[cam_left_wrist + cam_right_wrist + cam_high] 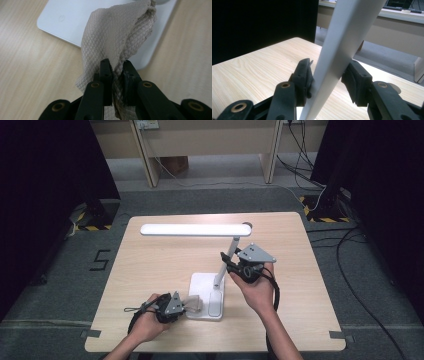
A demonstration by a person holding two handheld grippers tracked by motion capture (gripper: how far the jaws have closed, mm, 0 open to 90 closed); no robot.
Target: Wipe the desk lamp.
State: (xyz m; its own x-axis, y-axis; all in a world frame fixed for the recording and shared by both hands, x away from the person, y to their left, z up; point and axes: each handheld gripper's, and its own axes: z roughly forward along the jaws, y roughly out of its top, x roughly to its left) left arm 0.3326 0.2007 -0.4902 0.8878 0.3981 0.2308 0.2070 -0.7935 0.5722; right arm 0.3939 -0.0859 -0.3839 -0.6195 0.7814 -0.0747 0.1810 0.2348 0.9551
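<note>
Left gripper (116, 67) pinches beige cloth (117, 32) over lamp base (75, 22); right gripper (328, 75) clamps lamp stem (342, 45).

Even overhead light on the pale bench (150, 270), soft faint shadows, black unlit margins left and right in the high view, slightly soft low-resolution detail, lamp stem (342, 47) blurred at close range, left tongs (117, 72) mildly defocused
</note>
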